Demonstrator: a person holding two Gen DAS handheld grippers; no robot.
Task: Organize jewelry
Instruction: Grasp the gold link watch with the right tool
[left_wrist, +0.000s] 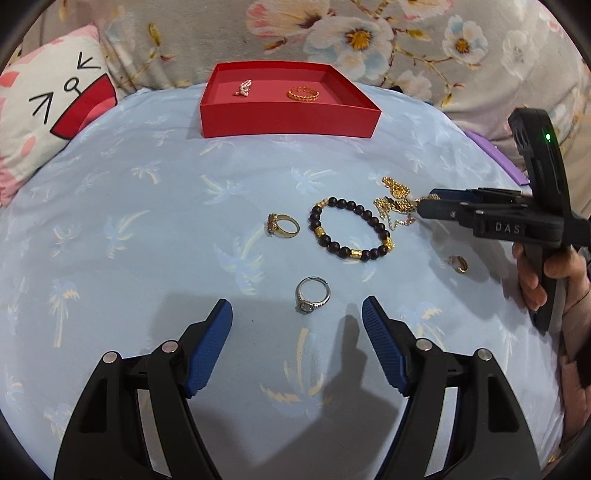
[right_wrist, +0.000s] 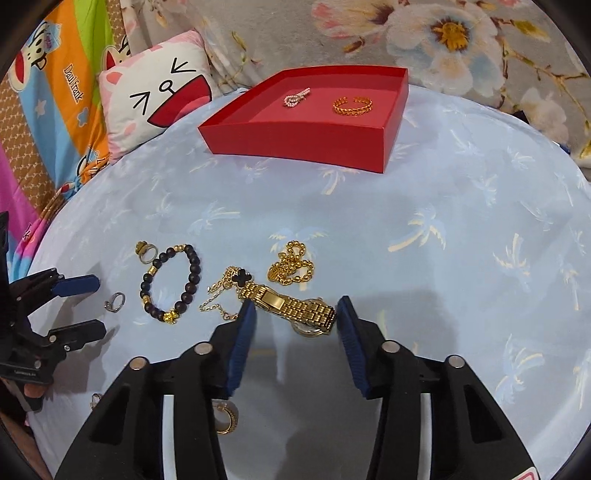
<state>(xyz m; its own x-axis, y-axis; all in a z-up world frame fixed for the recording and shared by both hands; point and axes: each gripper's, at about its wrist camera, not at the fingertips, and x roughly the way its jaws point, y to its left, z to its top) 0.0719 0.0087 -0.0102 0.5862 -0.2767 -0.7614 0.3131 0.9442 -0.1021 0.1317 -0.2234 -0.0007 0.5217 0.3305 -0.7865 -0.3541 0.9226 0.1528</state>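
A red tray (left_wrist: 288, 120) (right_wrist: 295, 142) at the back holds a pearl piece (right_wrist: 295, 98) and a gold bangle (right_wrist: 352, 105). On the blue cloth lie a silver ring (left_wrist: 312, 295) (right_wrist: 114, 302), a gold ring (left_wrist: 282, 225) (right_wrist: 146, 252), a black bead bracelet (left_wrist: 351, 230) (right_wrist: 171, 282), a gold watch (right_wrist: 299, 308) and gold chains (right_wrist: 291, 267). My left gripper (left_wrist: 297, 314) is open, with the silver ring just ahead between its fingers. My right gripper (right_wrist: 295, 314) is open around the watch band, and it also shows in the left wrist view (left_wrist: 424, 203).
A small gold earring (left_wrist: 458, 264) (right_wrist: 227, 417) lies near my right gripper. A cartoon cushion (left_wrist: 48, 107) sits at the back left and floral fabric (left_wrist: 369, 33) lies behind the tray. The cloth surface drops off at its rounded edges.
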